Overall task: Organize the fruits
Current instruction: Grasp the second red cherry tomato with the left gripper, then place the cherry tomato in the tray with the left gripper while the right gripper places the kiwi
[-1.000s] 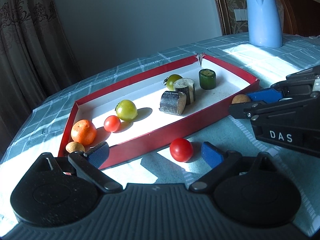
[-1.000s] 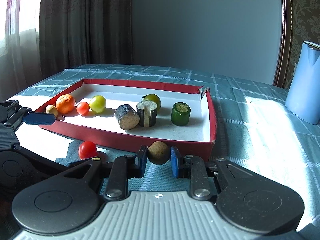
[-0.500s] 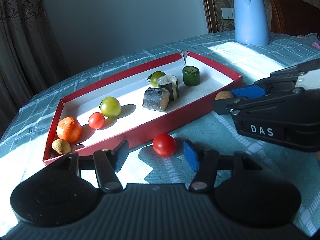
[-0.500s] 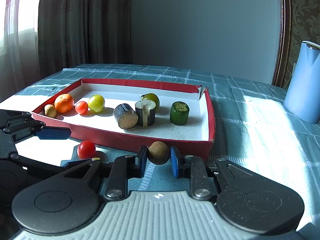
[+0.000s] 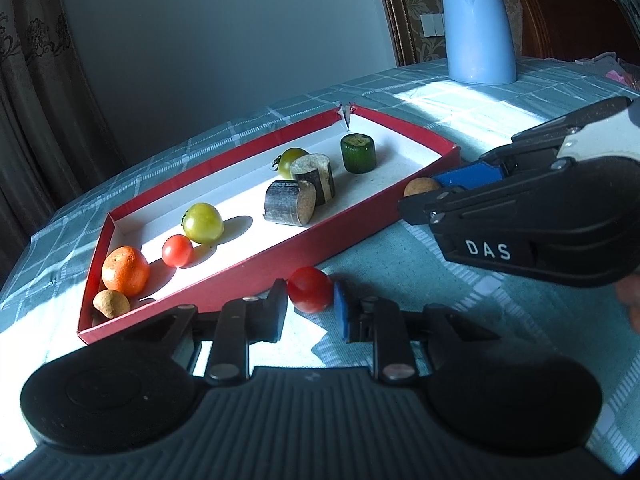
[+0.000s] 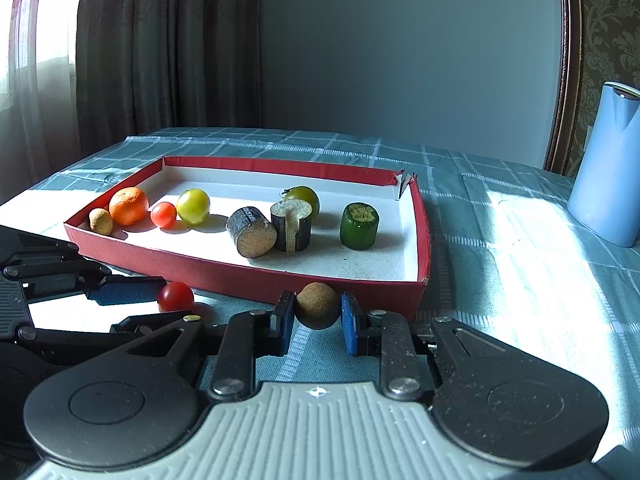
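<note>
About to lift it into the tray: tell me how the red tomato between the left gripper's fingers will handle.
The red tomato is round and glossy, so it may well slip or roll off the tablecloth if squeezed off-centre. Its thin skin probably bruises under a hard pinch. The left gripper, jaws closing around it, looks centred, and so small a fruit should lift lightly.

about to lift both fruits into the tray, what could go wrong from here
The left gripper is closing on the red tomato; round and smooth, it could squirt out or get squashed. The right gripper holds the brown ball close to the red tray wall, so a low lift might bump it.
</note>
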{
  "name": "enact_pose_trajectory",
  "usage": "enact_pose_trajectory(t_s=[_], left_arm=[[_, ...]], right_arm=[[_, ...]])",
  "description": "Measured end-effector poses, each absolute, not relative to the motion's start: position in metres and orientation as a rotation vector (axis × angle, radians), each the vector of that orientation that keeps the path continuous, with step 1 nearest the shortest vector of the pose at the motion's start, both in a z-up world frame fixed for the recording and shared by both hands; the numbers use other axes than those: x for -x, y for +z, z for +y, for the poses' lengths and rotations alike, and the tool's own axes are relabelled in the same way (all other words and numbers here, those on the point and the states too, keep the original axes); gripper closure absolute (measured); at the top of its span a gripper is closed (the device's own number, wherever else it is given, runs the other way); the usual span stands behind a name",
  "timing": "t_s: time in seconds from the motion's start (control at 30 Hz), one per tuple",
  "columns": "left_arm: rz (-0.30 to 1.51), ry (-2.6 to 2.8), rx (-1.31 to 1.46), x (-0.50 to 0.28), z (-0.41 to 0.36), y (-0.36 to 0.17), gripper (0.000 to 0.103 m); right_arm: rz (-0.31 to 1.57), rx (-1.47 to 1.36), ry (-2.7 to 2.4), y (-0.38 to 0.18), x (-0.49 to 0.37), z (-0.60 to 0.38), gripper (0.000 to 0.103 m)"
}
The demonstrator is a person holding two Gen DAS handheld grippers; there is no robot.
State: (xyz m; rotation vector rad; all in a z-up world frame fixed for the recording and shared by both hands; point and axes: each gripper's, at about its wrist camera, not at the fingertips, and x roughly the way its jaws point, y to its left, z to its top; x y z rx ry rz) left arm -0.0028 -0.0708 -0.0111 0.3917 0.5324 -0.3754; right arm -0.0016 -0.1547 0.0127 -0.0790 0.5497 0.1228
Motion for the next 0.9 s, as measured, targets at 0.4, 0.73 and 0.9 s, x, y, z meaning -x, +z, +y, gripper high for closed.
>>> enact_pose_trajectory(t_s=[0.4, 0.73, 0.9], left_arm=[[0.418, -0.364, -0.3, 0.02, -0.052, 0.016, 0.081], [0.49, -0.211, -0.187, -0.042, -0.027, 0.028, 0.081], [0.52, -0.147, -0.182, -0.066, -0.023, 0.022, 0.081]], right_arm=[[0.466, 0.057, 0.103, 0.024, 0.013, -0.159, 0.079], [0.439, 0.038, 0.093, 0.044, -0.009, -0.162, 0.079], [0.455, 0.044, 0.108, 0.047, -0.037, -0.15, 0.079]])
